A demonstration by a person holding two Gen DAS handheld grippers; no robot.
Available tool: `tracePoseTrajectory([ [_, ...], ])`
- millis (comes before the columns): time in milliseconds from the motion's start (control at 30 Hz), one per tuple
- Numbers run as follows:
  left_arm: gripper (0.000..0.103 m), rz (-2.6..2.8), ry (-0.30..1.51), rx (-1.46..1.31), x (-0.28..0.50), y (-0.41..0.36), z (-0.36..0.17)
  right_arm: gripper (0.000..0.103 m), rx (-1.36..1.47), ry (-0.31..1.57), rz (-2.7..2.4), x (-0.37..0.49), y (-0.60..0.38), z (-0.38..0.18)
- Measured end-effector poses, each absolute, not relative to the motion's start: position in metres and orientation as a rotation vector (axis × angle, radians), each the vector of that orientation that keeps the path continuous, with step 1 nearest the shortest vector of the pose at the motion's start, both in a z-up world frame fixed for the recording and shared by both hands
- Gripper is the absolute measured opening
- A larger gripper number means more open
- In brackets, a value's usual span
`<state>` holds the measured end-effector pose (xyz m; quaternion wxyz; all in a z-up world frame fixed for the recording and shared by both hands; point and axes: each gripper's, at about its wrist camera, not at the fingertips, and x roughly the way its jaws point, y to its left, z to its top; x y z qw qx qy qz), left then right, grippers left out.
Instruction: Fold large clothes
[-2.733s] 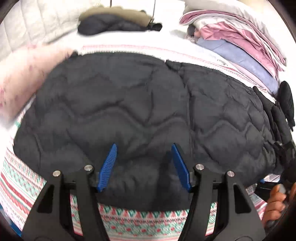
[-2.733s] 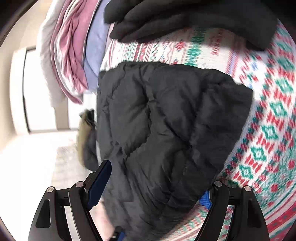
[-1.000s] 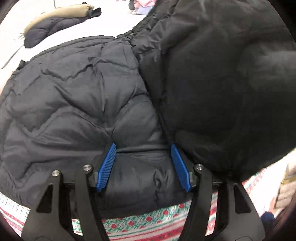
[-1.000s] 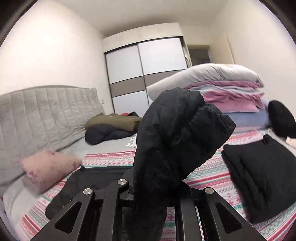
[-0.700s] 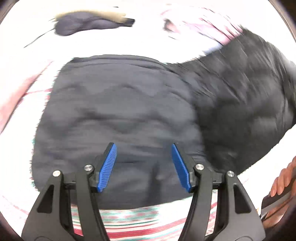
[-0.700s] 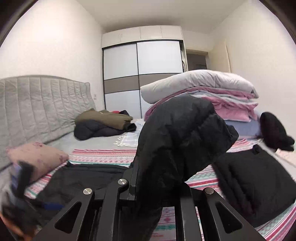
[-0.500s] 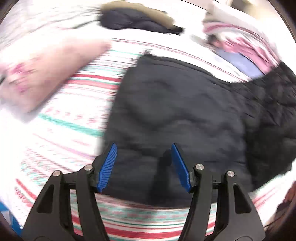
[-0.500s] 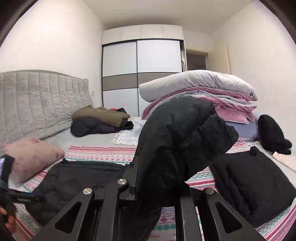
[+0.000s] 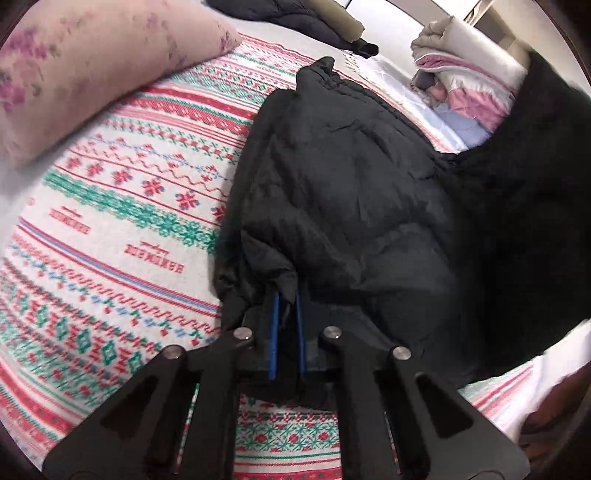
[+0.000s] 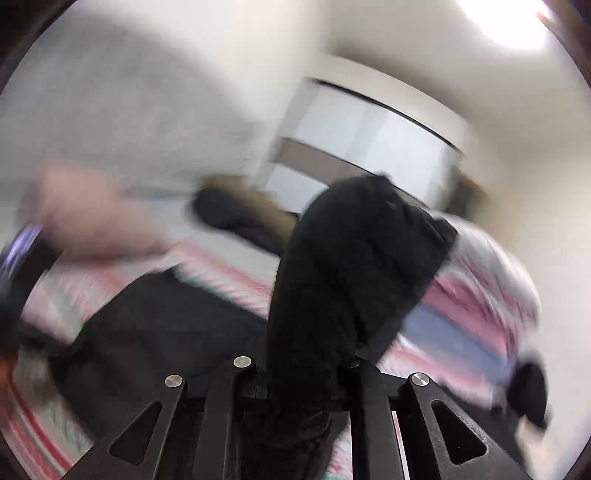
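A large black quilted jacket lies across the patterned bedspread. My left gripper points down at the jacket's near left corner, its blue pads shut on a pinch of that edge. On the right of the left wrist view, a lifted part of the jacket hangs as a dark mass. In the blurred right wrist view, a bunch of the jacket stands up between the fingers of my right gripper. Its jaws are opening slightly while the cloth still sits between them. The pads are hidden by the fabric.
A pink flowered pillow lies at the far left. A stack of folded bedding stands at the far right, with dark and olive clothes at the back. A wardrobe fills the far wall.
My left gripper slid left along the jacket to its corner and shut on the edge. My right gripper swung and rolled with its bunch of jacket, so its view is now blurred.
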<state>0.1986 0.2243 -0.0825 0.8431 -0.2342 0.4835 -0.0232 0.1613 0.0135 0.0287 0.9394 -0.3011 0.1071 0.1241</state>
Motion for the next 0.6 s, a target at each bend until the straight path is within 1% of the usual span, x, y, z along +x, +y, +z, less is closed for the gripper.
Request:
tracePoseTrajectory([
  [67, 0.009, -0.086, 1.027, -0.569, 0.2, 0.235, -0.087, 0.018, -0.858, 0.225, 0.383, 0.149, 0.071, -0.025],
  [100, 0.01, -0.108, 1.039, -0.637, 0.199, 0.246, -0.09, 0.019, -0.932, 0.249, 0.428, 0.145, 0.087, -0.047],
  [133, 0.011, -0.114, 1.045, -0.685, 0.197, 0.256, -0.091, 0.022, -0.984, 0.274, 0.462, 0.143, 0.099, -0.068],
  [167, 0.011, -0.11, 1.046, -0.713, 0.195, 0.263, -0.092, 0.032, -0.998, 0.28, 0.472, 0.142, 0.106, -0.084],
  [200, 0.016, -0.102, 1.037, -0.739, 0.191, 0.273, -0.09, 0.038, -0.99, 0.272, 0.471, 0.141, 0.108, -0.09],
  [233, 0.023, -0.078, 1.015, -0.74, 0.187, 0.282, -0.086, 0.042, -0.98, 0.284, 0.472, 0.143, 0.11, -0.093],
  [300, 0.03, -0.012, 0.981, -0.722, 0.181, 0.295, -0.08, 0.054, -0.949, 0.332, 0.507, 0.145, 0.109, -0.086],
  [400, 0.031, 0.01, 0.959, -0.74, 0.178, 0.3, -0.073, 0.063, -0.845, 0.411, 0.61, 0.148, 0.099, -0.067],
  [467, 0.032, -0.033, 0.949, -0.739, 0.177, 0.293, -0.068, 0.064, -0.76, 0.472, 0.699, 0.149, 0.091, -0.051],
  [533, 0.043, -0.054, 0.939, -0.706, 0.178, 0.282, -0.058, 0.064, -0.653, 0.517, 0.798, 0.149, 0.074, -0.027],
  [600, 0.047, -0.045, 0.912, -0.667, 0.176, 0.271, -0.047, 0.067, -0.528, 0.523, 0.88, 0.149, 0.052, 0.003],
])
